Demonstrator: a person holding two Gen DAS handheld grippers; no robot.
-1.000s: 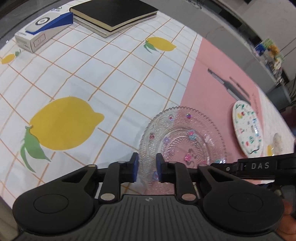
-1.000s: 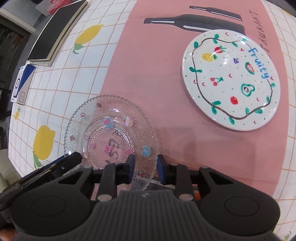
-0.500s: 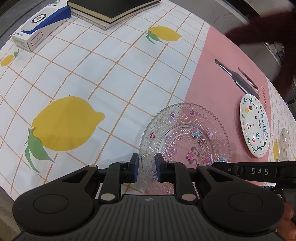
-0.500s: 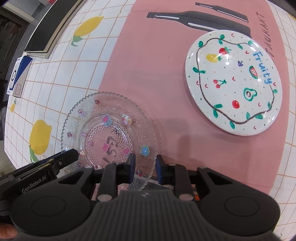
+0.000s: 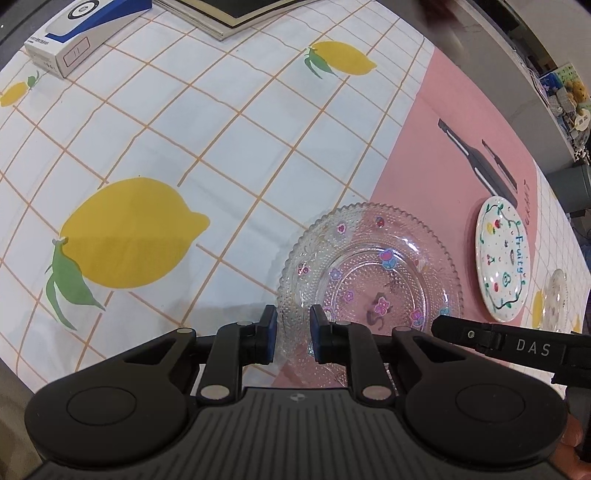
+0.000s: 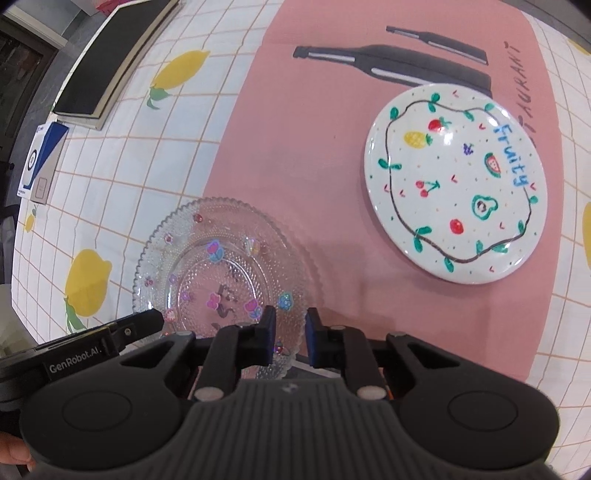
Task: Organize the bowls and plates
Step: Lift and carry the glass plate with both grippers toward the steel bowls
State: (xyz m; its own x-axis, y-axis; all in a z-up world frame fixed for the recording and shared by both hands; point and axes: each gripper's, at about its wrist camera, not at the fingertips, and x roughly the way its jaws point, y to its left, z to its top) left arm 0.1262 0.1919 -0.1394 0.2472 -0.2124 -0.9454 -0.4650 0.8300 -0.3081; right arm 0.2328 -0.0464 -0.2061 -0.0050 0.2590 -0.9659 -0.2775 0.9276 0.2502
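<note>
A clear beaded glass plate [image 5: 369, 273] with small flower stickers lies across the edge of the pink mat [image 6: 295, 147]. My left gripper [image 5: 293, 334] straddles its near left rim, one pad outside and one inside, shut on the glass. In the right wrist view the same glass plate [image 6: 221, 258] has my right gripper [image 6: 290, 326] on its near right rim. The right jaws are closing, with the rim between the pads. One of the right gripper's fingers [image 5: 480, 336] shows beside the plate in the left wrist view.
A white "Fruity" plate [image 6: 454, 181] sits to the right on the pink mat, and a small glass dish [image 5: 556, 299] lies beyond it. A black book [image 6: 110, 62] and a blue and white box [image 5: 85, 26] lie at the far left of the lemon-print cloth.
The right jaws have narrowed on the plate's rim. The left gripper has tilted a little. A dark red sleeve crossed the far right and has left. The plate has stayed put.
</note>
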